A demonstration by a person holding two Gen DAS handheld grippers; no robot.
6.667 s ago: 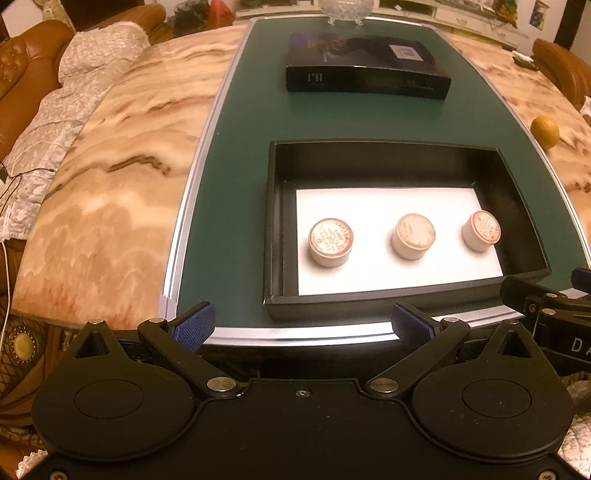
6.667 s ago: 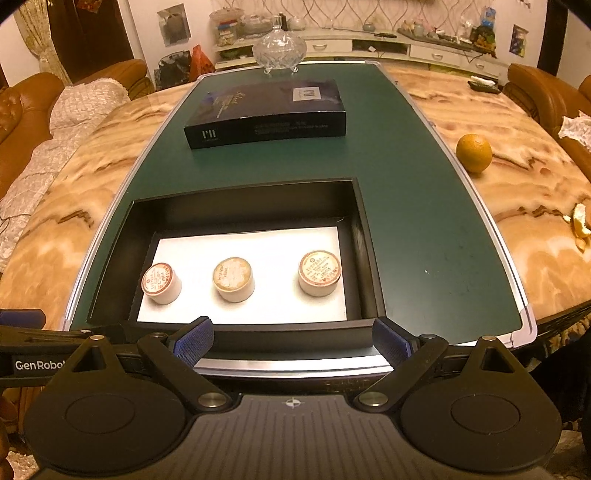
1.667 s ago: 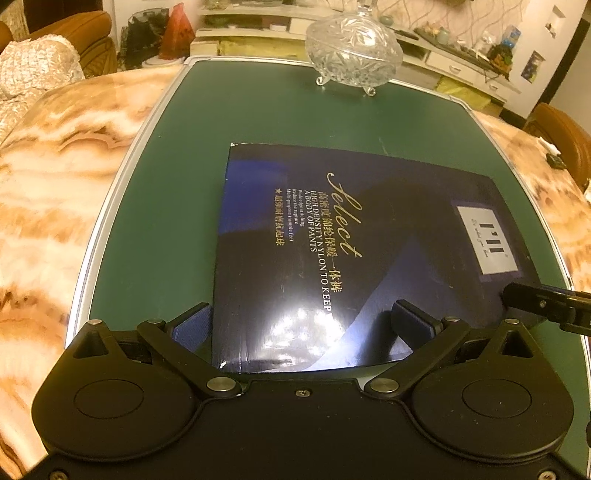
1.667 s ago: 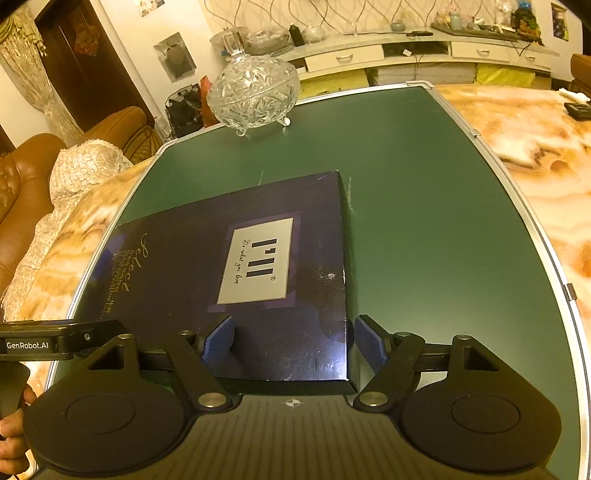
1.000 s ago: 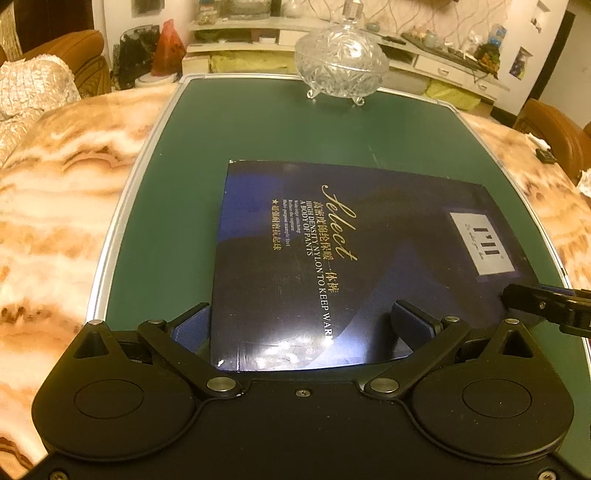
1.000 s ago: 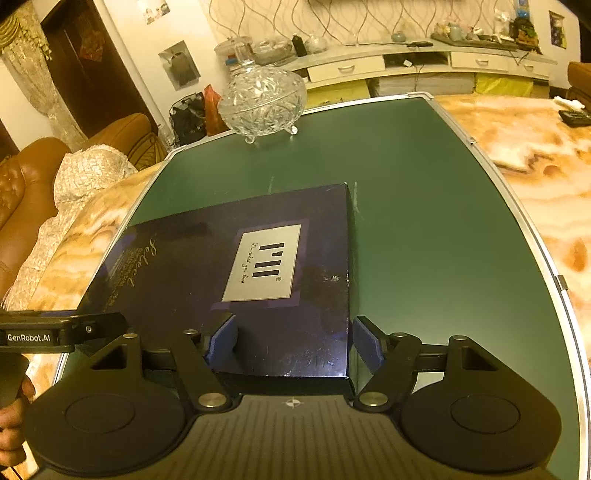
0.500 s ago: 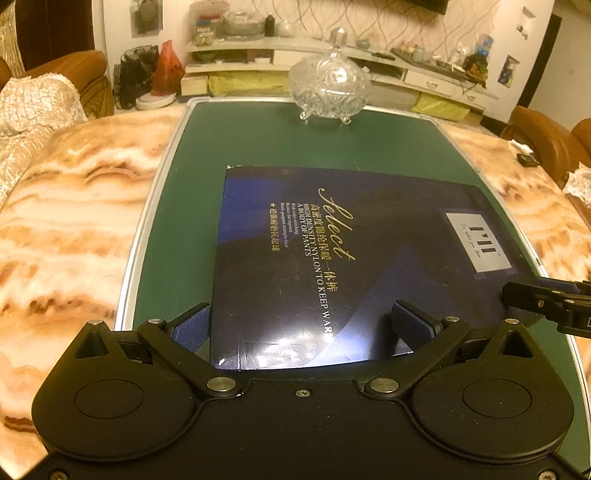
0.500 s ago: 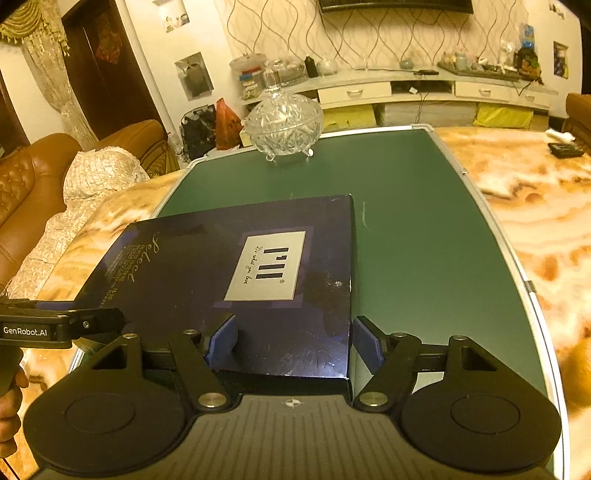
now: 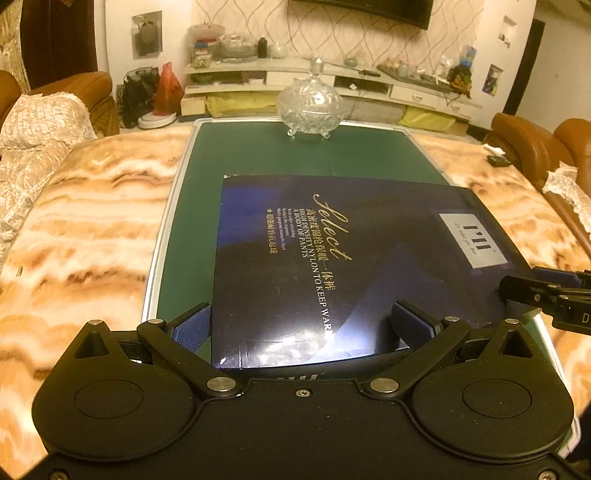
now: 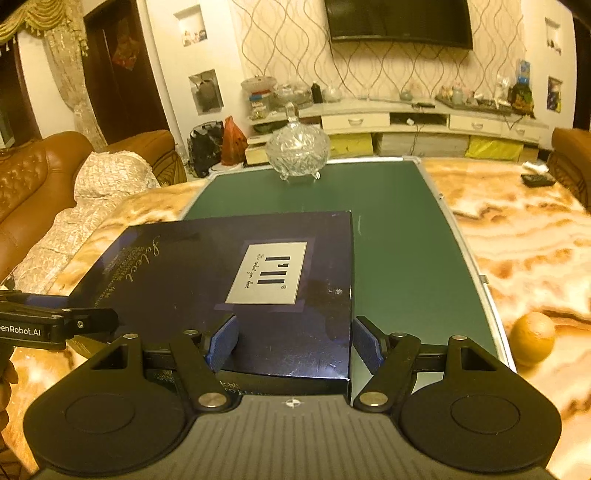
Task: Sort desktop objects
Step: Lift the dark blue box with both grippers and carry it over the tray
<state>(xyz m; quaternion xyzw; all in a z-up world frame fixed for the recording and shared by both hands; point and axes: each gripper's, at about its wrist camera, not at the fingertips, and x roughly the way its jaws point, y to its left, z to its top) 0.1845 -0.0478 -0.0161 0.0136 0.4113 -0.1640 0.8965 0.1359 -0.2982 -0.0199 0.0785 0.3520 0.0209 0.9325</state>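
Above the green mat (image 9: 258, 158), both downward-tilted claws (image 9: 301, 326) (image 10: 293, 341) grip the dark box (image 10: 236, 280).

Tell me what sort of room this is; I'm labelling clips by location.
Most likely a home living room: a wall-mounted television, a leather sofa, and a long low cabinet crowded with household items.

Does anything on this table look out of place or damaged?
An orange lies loose on the marble table, just off the green mat, where it might roll. Nothing looks spilled or damaged.
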